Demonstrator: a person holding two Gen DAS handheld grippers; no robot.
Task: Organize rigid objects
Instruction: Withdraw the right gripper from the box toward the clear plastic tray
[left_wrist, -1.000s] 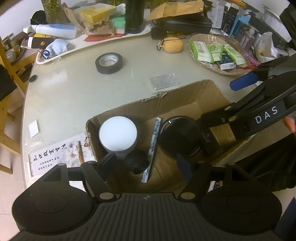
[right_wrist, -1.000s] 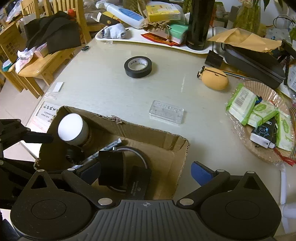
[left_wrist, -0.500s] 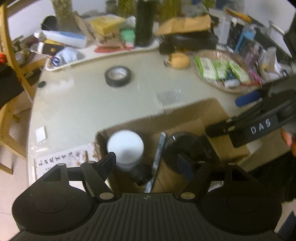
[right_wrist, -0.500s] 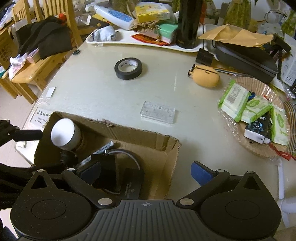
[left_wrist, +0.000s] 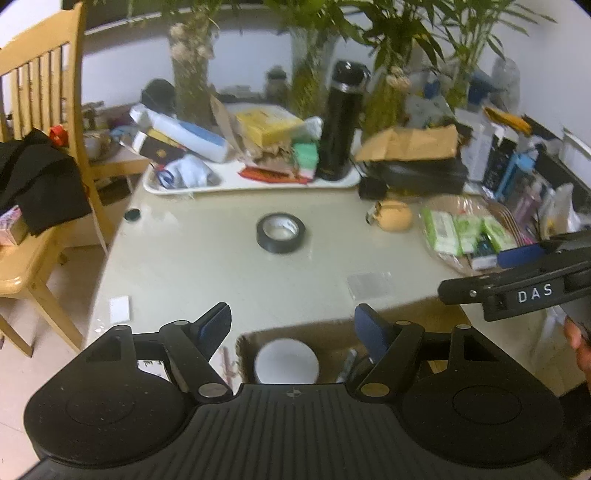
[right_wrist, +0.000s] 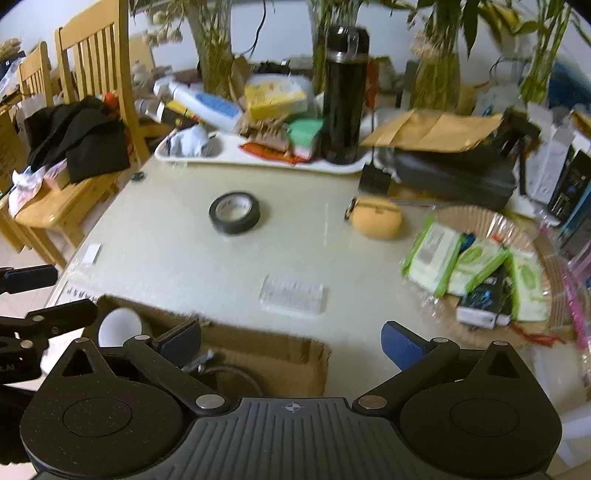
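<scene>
A cardboard box (left_wrist: 406, 314) (right_wrist: 258, 343) sits at the near table edge. Inside it stands a white-lidded jar (left_wrist: 286, 360) (right_wrist: 118, 326); the gripper bodies hide most of the other contents. On the table beyond lie a black tape roll (left_wrist: 280, 232) (right_wrist: 234, 212), a clear plastic case (left_wrist: 369, 284) (right_wrist: 291, 293) and an orange pouch (left_wrist: 395, 218) (right_wrist: 376, 221). My left gripper (left_wrist: 293, 321) hovers open over the box's far rim, nothing between its pads. My right gripper (right_wrist: 290, 339) is open and empty above the box's right part; one of its fingers (left_wrist: 517, 295) shows in the left wrist view.
At the back, a white tray (left_wrist: 258, 182) carries a black flask (left_wrist: 341, 122), bottles and boxes. A wicker basket (right_wrist: 480, 218) of green packs lies at the right. A wooden chair (left_wrist: 37, 147) with dark cloth stands left. A small white card (left_wrist: 120, 308) lies near the left edge.
Both grippers have risen out of the box and tilted upward, so the far table and plants now show. The box contents have slid to the bottom of both views.
</scene>
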